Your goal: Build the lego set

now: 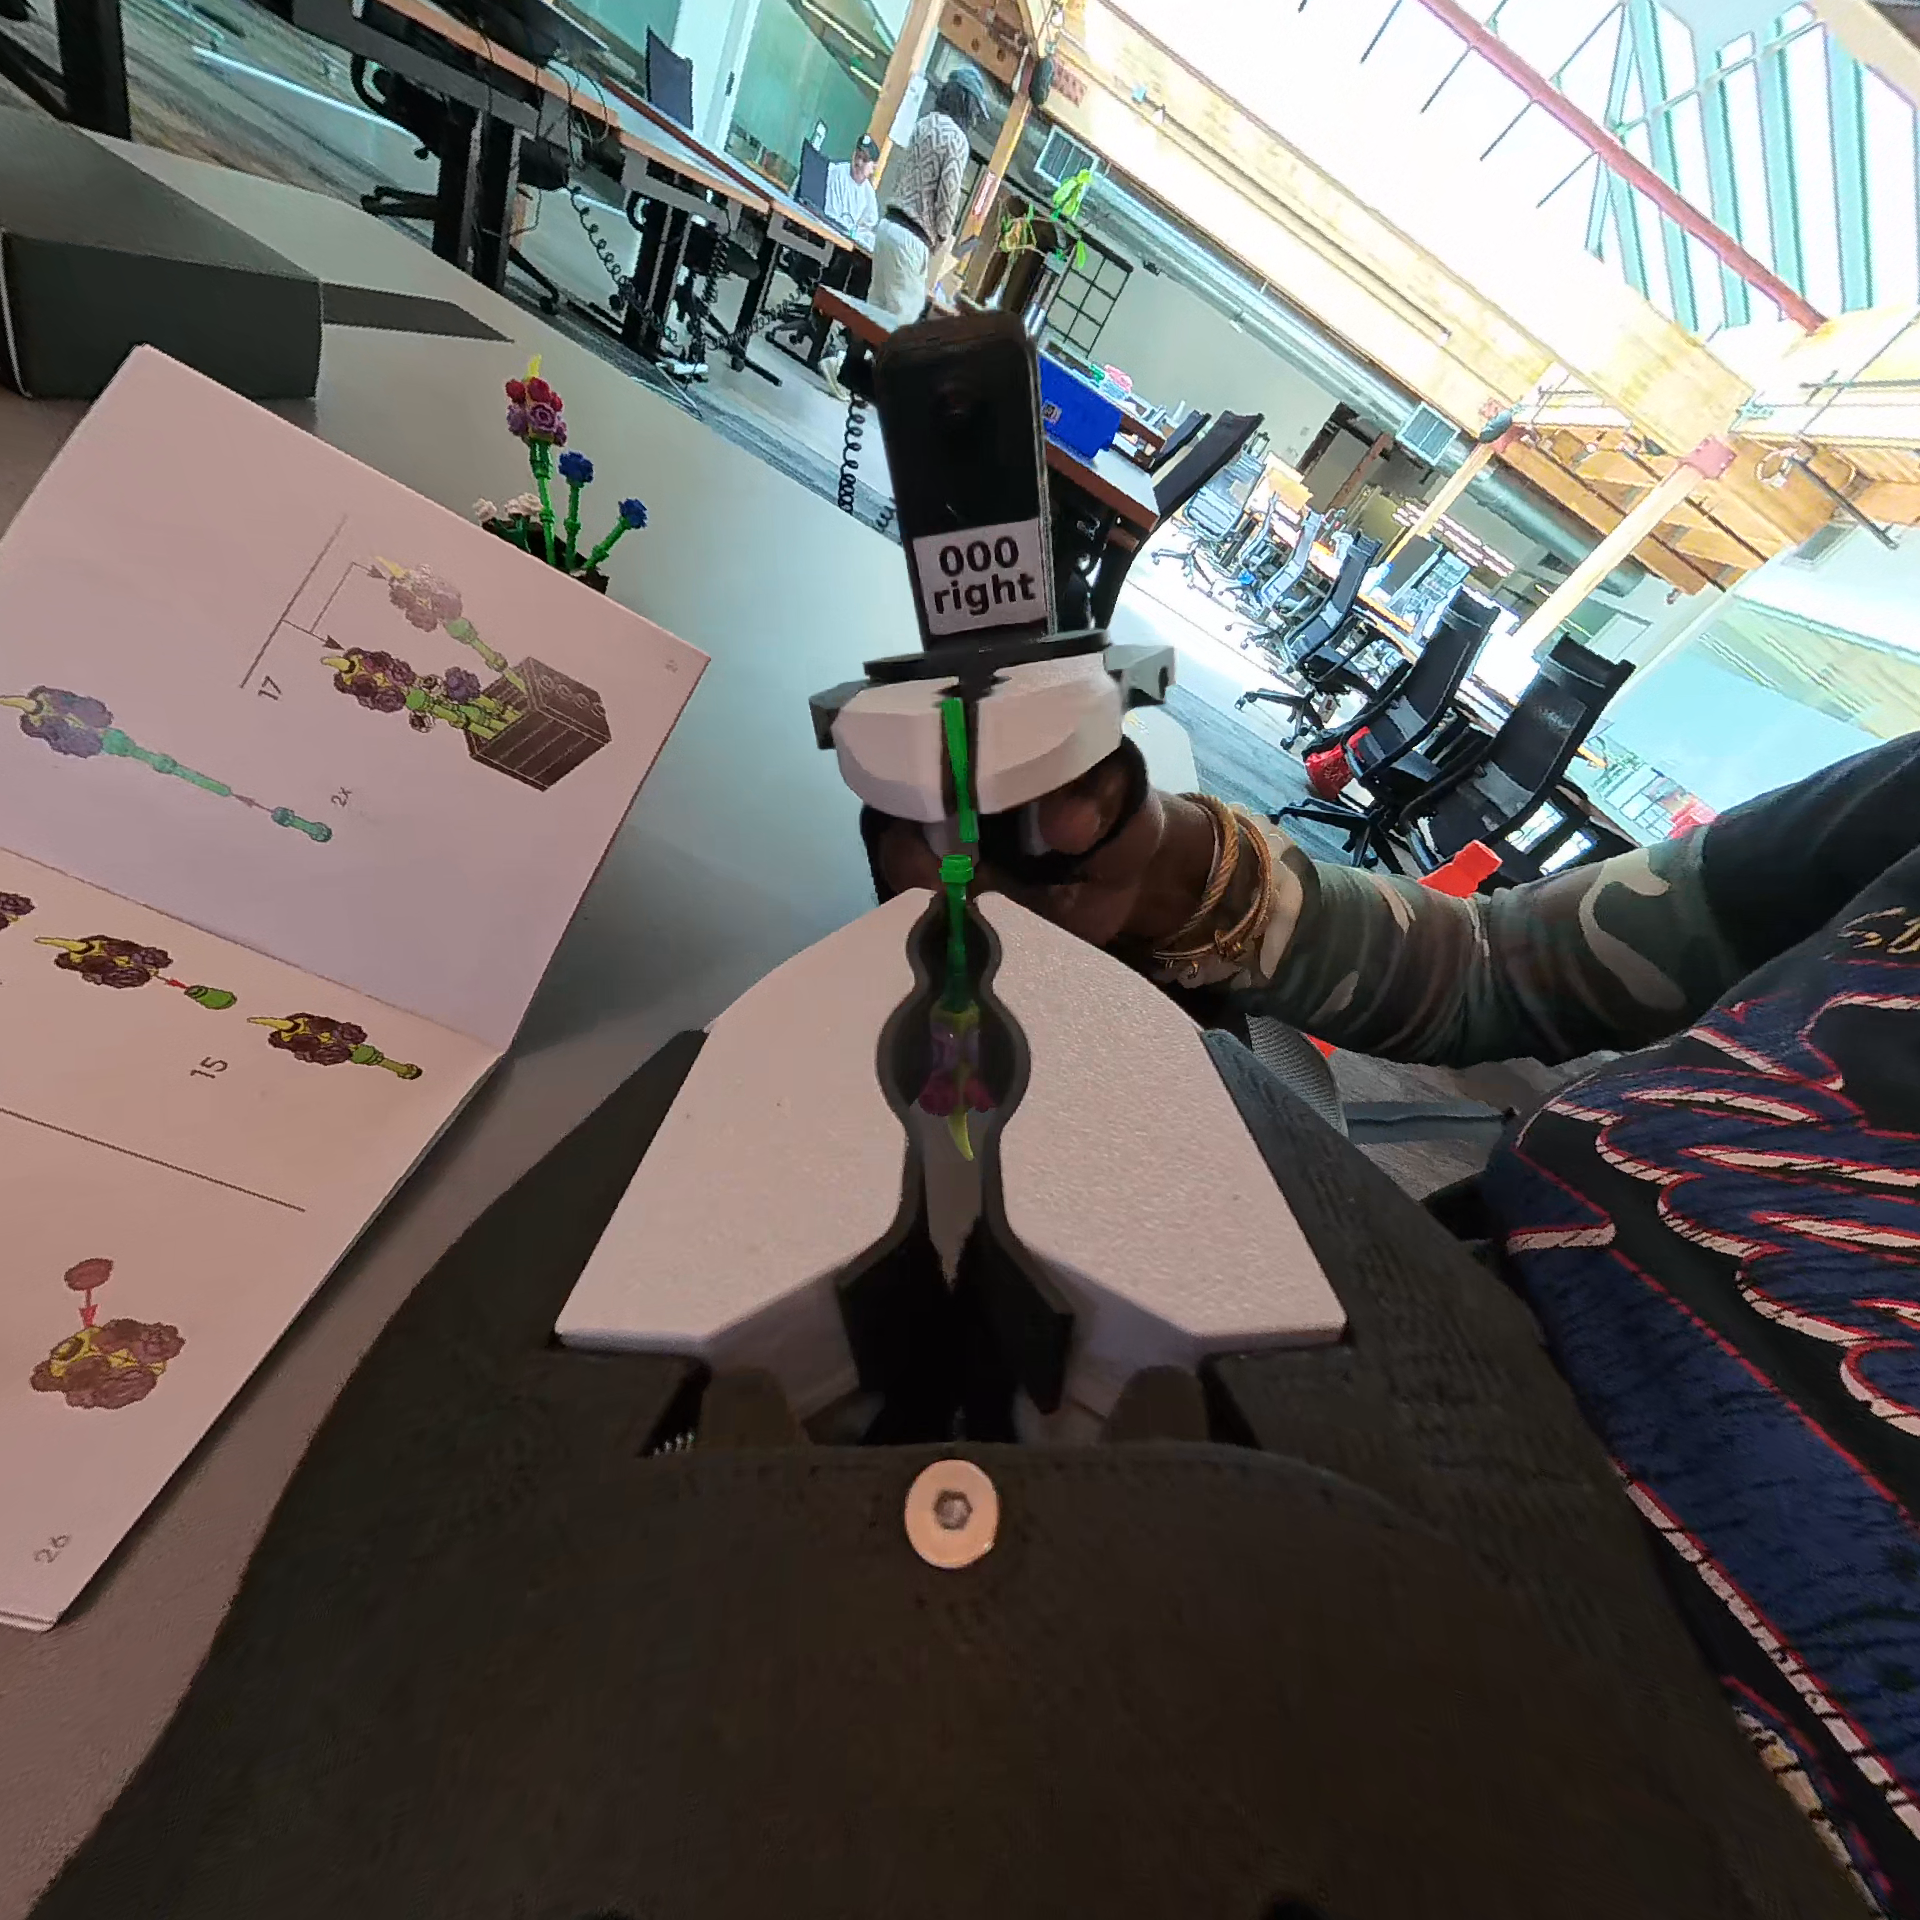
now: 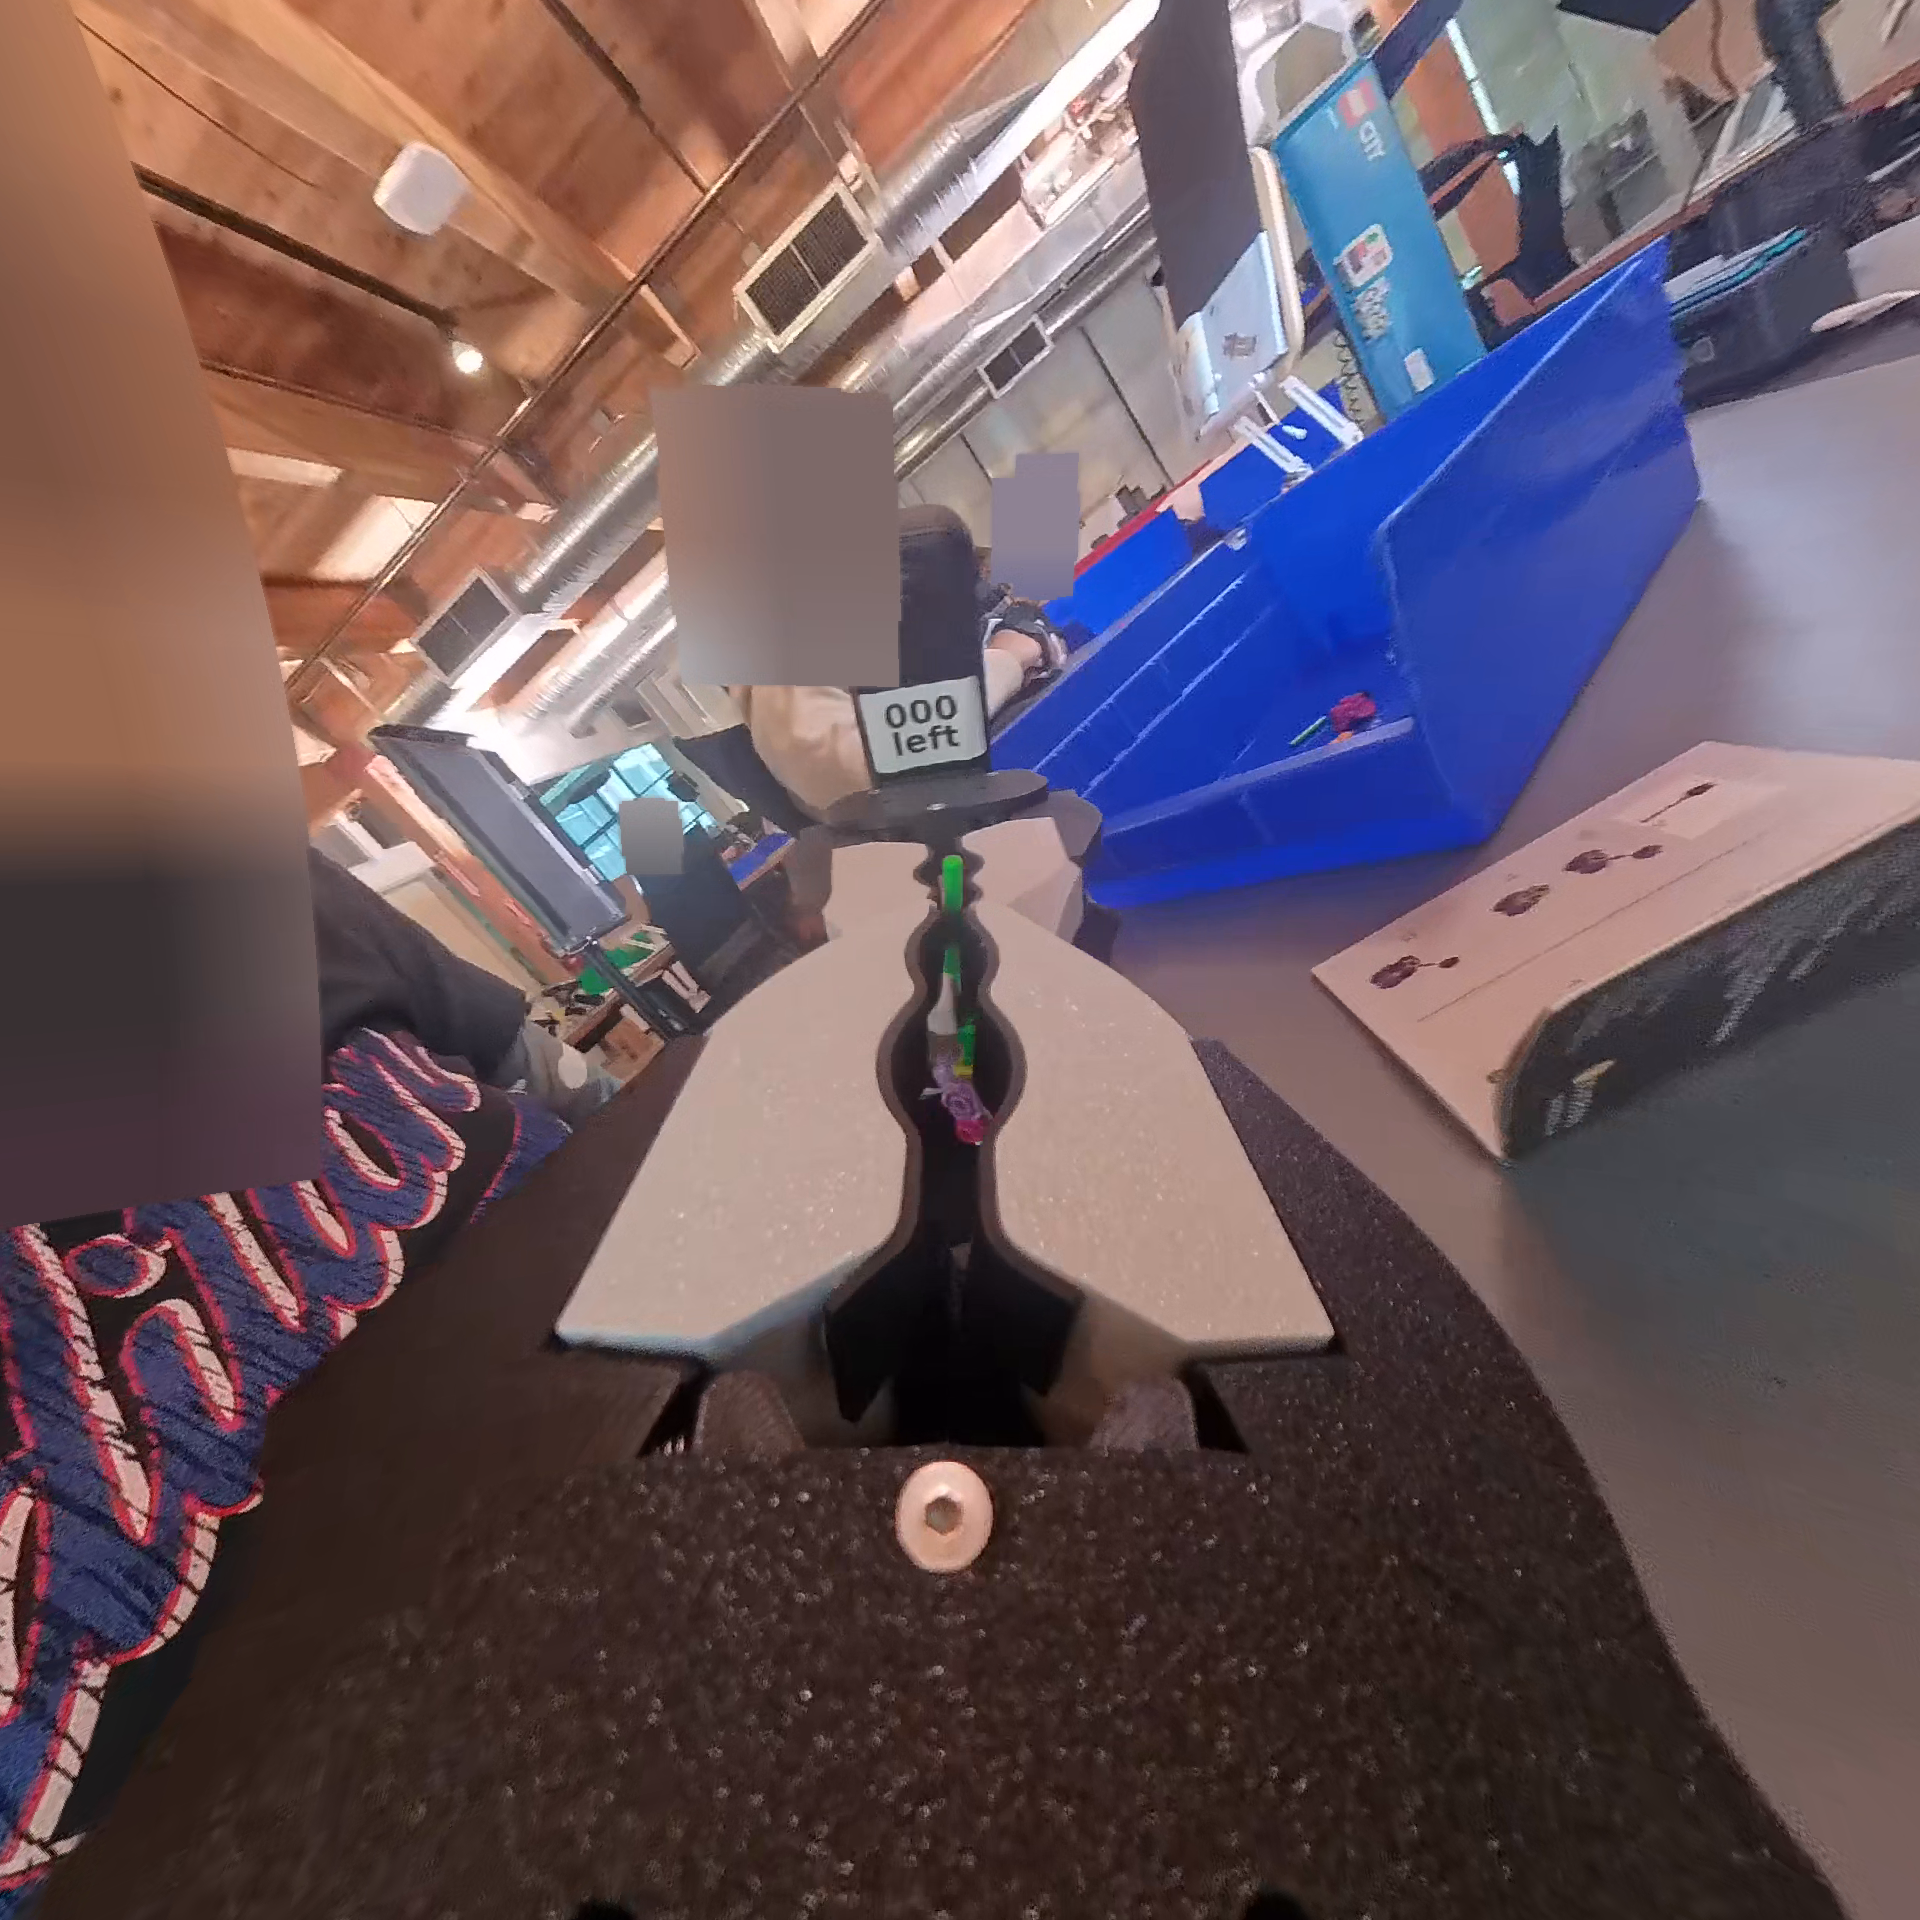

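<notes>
In the left wrist view, an open booklet [image 1: 260, 831] lies on the grey table [image 1: 727, 582] at the left of the frame, its pages showing flower build steps. Above its upper edge stands a small pot of finished flowers [image 1: 551, 468], red, purple, blue and white on green stems. A dark box [image 1: 156, 301] sits in the upper left. At centre, the left gripper [image 1: 954, 914] has its jaws closed on a flower stem [image 1: 956, 956]: the purple bloom [image 1: 954, 1070] sits in the hollow between the white fingers [image 1: 790, 1143], and the green stem pokes out past the tips. Just above, facing it tip to tip, the right gripper [image 1: 961, 821] is clamped on a second green rod [image 1: 958, 769]; the two green ends are almost touching, with a slight gap. A hand [image 1: 1081, 831] with bracelets holds that gripper, its camouflage sleeve [image 1: 1455, 966] running to the right.

In the right wrist view, the right gripper [image 2: 951, 925] at centre is closed on the green rod [image 2: 952, 971], with the left gripper [image 2: 951, 883] directly opposite. Right of them, blue bins [image 2: 1455, 644] rest on the table [image 2: 1714, 1351], holding a few loose pieces [image 2: 1345, 717], and the booklet [image 2: 1558, 935] lies lower right.
</notes>
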A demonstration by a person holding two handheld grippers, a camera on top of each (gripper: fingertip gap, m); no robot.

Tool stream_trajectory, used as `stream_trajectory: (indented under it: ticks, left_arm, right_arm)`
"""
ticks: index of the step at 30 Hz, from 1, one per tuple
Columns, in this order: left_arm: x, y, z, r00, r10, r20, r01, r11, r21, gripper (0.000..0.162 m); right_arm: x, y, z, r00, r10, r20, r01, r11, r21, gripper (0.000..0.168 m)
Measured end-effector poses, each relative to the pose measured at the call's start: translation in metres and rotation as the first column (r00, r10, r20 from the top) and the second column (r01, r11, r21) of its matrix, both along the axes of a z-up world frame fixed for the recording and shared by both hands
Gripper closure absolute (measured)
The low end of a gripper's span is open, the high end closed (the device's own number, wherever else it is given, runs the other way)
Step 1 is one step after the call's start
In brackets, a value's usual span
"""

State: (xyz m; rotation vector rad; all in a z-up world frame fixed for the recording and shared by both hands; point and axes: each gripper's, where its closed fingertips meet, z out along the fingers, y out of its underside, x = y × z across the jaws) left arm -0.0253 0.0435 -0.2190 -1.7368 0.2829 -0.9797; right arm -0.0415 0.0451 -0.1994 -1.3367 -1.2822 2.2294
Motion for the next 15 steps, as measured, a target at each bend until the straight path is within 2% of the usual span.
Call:
stream_trajectory:
  ticks: [15]
  left_arm:
    - [0.0029,0.0020,-0.0081,1.000,-0.010,-0.029,0.009,0.999,-0.047,0.159]
  right_arm:
    - [-0.0021,-0.0004,-0.0085,0.999,-0.012,0.035,0.010,0.999,0.044,0.166]
